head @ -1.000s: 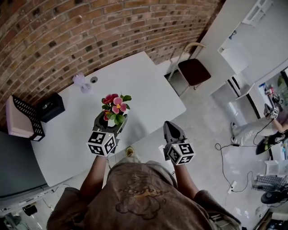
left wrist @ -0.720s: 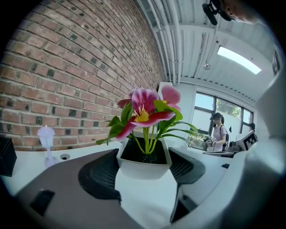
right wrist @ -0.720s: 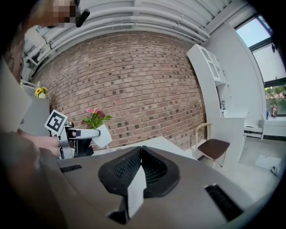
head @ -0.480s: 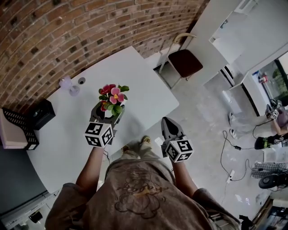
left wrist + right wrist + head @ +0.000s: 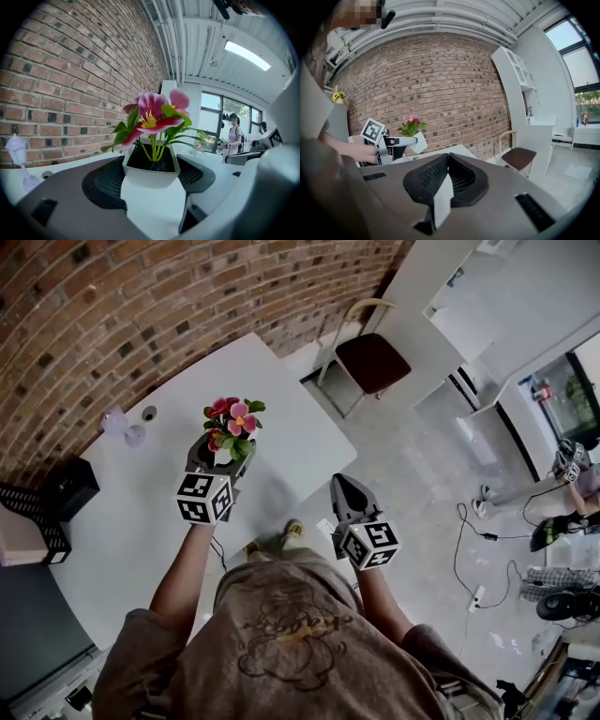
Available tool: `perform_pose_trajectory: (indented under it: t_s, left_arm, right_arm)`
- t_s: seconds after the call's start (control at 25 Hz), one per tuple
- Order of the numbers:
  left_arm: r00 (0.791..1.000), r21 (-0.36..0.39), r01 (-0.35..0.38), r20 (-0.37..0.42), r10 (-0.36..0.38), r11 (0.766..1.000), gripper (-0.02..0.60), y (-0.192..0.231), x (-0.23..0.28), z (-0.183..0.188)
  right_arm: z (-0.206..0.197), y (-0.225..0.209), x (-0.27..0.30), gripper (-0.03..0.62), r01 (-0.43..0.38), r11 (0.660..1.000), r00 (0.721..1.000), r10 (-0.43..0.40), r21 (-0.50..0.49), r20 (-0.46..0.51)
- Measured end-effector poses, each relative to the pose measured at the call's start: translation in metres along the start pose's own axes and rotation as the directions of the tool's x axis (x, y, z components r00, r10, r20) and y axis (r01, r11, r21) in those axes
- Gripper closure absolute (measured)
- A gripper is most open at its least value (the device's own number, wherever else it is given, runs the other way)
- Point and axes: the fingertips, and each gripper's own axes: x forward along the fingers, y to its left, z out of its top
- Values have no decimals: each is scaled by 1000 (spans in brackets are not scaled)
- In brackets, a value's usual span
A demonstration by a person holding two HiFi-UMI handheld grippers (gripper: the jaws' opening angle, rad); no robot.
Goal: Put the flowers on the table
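Observation:
A small white pot of pink and red flowers (image 5: 229, 424) (image 5: 151, 140) is clamped between the jaws of my left gripper (image 5: 217, 457) (image 5: 150, 174), held upright above the white table (image 5: 291, 418). In the left gripper view the pot fills the gap between the two dark pads. My right gripper (image 5: 343, 495) (image 5: 446, 159) hangs past the table's near edge, over the floor, its jaws closed together with nothing in them. The right gripper view also catches the flowers (image 5: 411, 124) and the left gripper's marker cube (image 5: 372, 131) at left.
A lilac lamp-shaped ornament (image 5: 127, 427) (image 5: 18, 152) and a small round thing (image 5: 149, 413) stand at the table's far side by the brick wall. A black box (image 5: 70, 486) and black basket (image 5: 37, 535) are at left. A chair (image 5: 367, 357) (image 5: 519, 157) stands beyond the table's right end.
The left gripper has carried the flower pot farther out over the table, toward the wall. The right gripper has stayed shut beside the table's near edge.

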Motion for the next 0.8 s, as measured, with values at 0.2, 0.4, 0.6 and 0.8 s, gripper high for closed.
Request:
perform_pose_trajectory:
  t_s: [0.2, 0.4, 0.6, 0.8]
  left_arm:
    - [1000, 15, 18, -21, -18, 1000, 222, -5, 36, -9]
    - [999, 26, 18, -51, -17, 1000, 222, -12, 70, -25]
    - [997, 39, 8, -82, -4, 999, 222, -9, 99, -47]
    - [992, 58, -24, -121, 30, 998, 222, -3, 119, -67]
  right_arm:
    - [0, -17, 3, 591, 5, 1000, 1000, -5, 7, -4]
    - [0, -34, 1, 591, 18, 1000, 1000, -18, 16, -15]
    - [-3, -47, 4, 591, 31, 999, 999, -31, 29, -19]
    - [-9, -56, 8, 591, 40, 998, 999, -39, 52, -32]
